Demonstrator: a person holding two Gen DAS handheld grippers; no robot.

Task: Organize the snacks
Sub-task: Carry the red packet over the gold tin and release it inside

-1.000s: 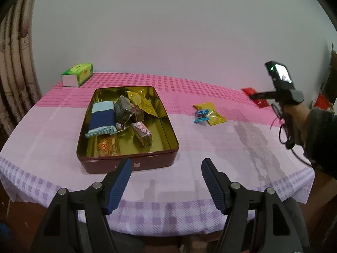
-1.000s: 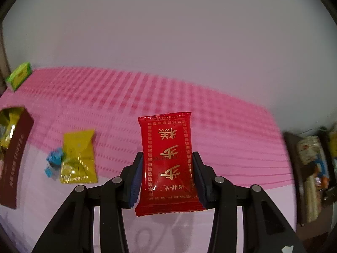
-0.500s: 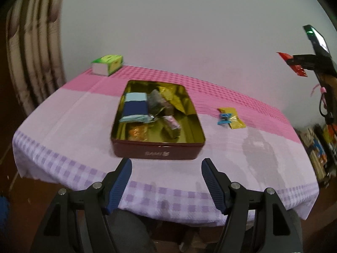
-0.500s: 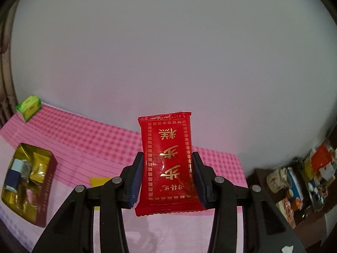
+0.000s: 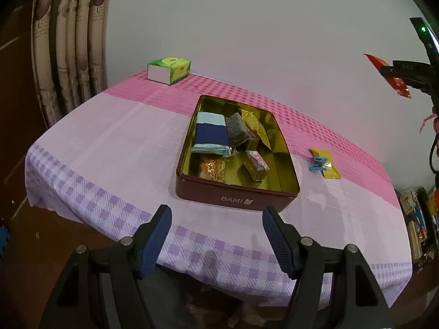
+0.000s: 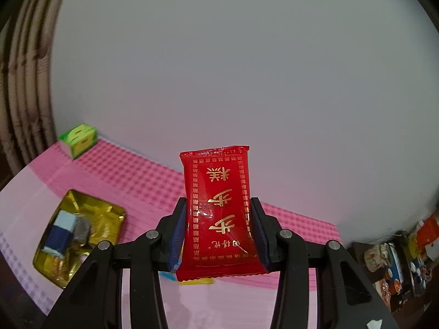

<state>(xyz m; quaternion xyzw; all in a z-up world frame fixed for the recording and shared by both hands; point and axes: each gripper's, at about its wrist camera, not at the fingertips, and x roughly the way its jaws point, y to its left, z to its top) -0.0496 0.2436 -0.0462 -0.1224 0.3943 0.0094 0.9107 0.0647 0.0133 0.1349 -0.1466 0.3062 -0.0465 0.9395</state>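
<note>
Lifted well clear of the pink checked tablecloth (image 6: 142,181), my right claw (image 6: 218,233) now carries its glossy red snack packet (image 6: 219,213) clamped; left claw (image 5: 216,235) gapes empty near the dark-red gold-lined tin (image 5: 236,198); I should release low over its bare right side.

A red snack packet (image 6: 218,213) with gold lettering stands upright, clamped in the right gripper (image 6: 218,229) above the table.
</note>
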